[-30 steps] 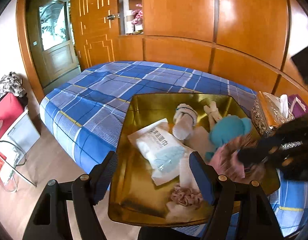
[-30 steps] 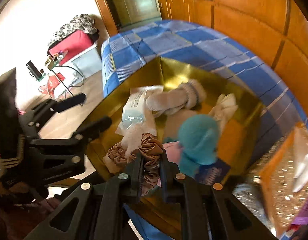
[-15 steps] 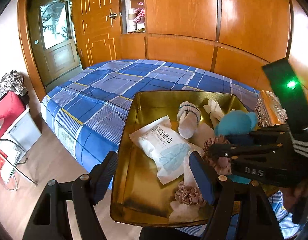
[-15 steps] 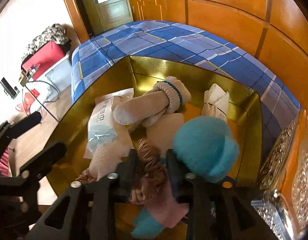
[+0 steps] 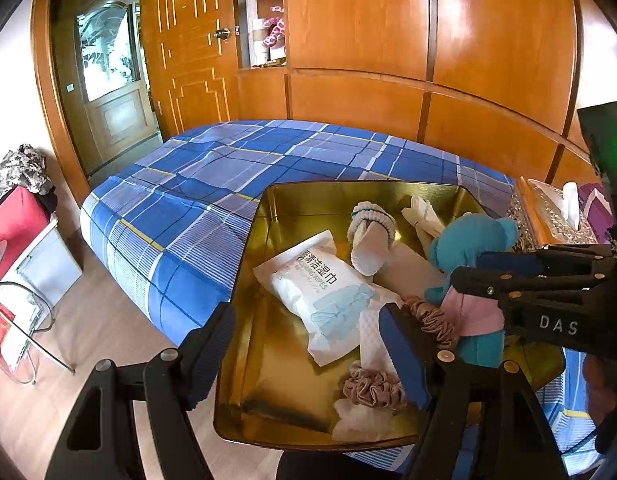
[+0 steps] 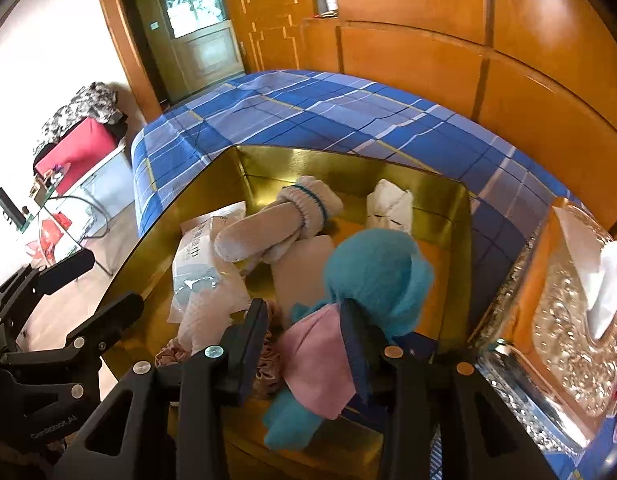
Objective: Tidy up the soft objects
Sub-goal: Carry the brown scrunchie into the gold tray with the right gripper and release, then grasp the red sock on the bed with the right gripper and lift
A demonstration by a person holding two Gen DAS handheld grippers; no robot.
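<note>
A gold tray [image 5: 264, 344] [image 6: 460, 248] sits on the blue plaid bed. It holds a wet-wipes pack [image 5: 316, 284], rolled socks [image 6: 268, 228], white gloves [image 6: 388, 208], a teal plush [image 6: 376, 276] with a pink cloth, and a pink scrunchie [image 5: 372, 390]. A brown scrunchie [image 5: 432, 320] [image 6: 268, 360] lies loose beside the plush. My right gripper [image 6: 304, 344] [image 5: 464, 276] hangs just over it with its jaws opening; the pink cloth shows between them and the pads press on nothing. Over the tray's near edge my left gripper [image 5: 308, 356] stands open and empty.
A glittery tissue box [image 5: 548, 216] [image 6: 568, 320] stands right of the tray. Wooden wall panels and a door back the bed [image 5: 188, 216]. A red case [image 5: 12, 220] and a glass table [image 5: 20, 320] stand on the floor at left.
My right gripper brought the brown scrunchie down into the tray beside the plush and opened, letting it go. The left gripper has not moved.
</note>
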